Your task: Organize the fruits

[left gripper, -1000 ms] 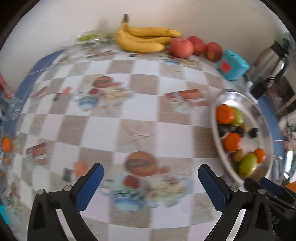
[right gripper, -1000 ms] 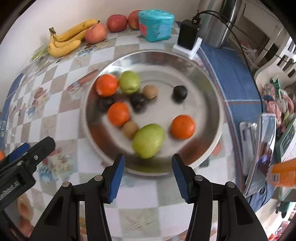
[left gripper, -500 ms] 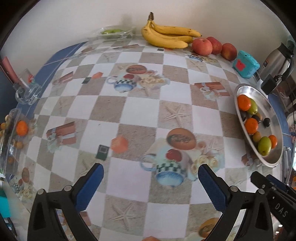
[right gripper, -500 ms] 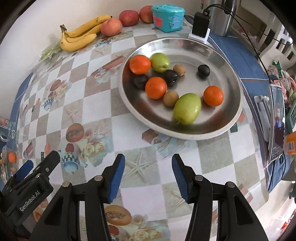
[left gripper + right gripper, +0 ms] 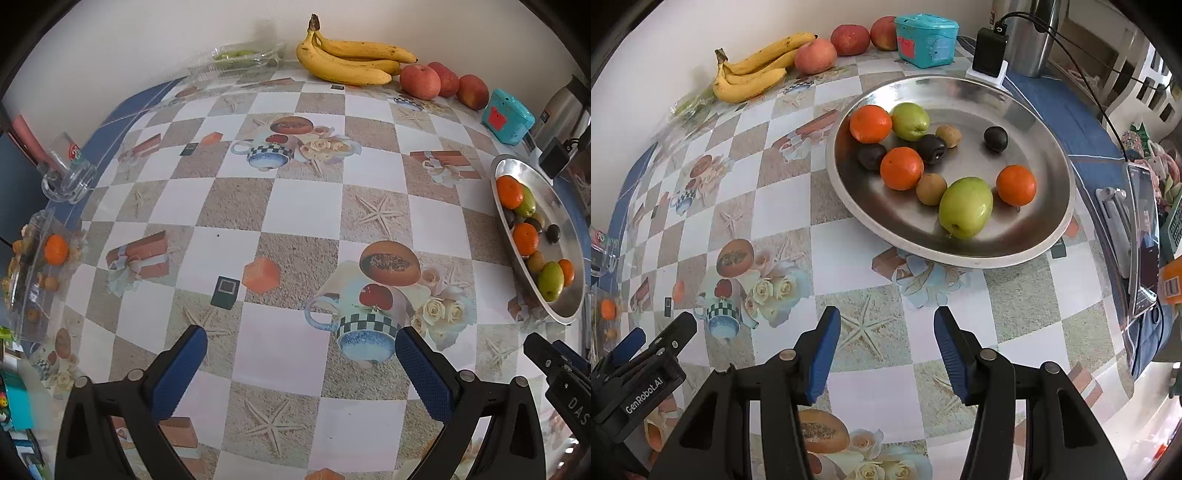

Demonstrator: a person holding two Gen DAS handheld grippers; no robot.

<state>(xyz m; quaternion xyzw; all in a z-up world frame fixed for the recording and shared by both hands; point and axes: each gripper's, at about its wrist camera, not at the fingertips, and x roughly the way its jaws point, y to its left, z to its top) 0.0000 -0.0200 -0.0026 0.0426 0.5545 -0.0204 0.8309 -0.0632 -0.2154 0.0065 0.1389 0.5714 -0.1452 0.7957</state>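
Fruits [image 5: 965, 206] fill the tray [image 5: 1052, 236]; both grippers' fingers [image 5: 827, 339] spread empty over bare tablecloth [image 5: 295, 206].

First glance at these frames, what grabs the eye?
The steel tray of oranges, green apples and dark fruit, just ahead of the open right gripper. Then the bananas and red apples along the far wall, on the checkered tablecloth.

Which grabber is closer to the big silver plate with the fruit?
Right. The right gripper hangs open just in front of the plate; the left gripper is open farther off, with the plate at its far right.
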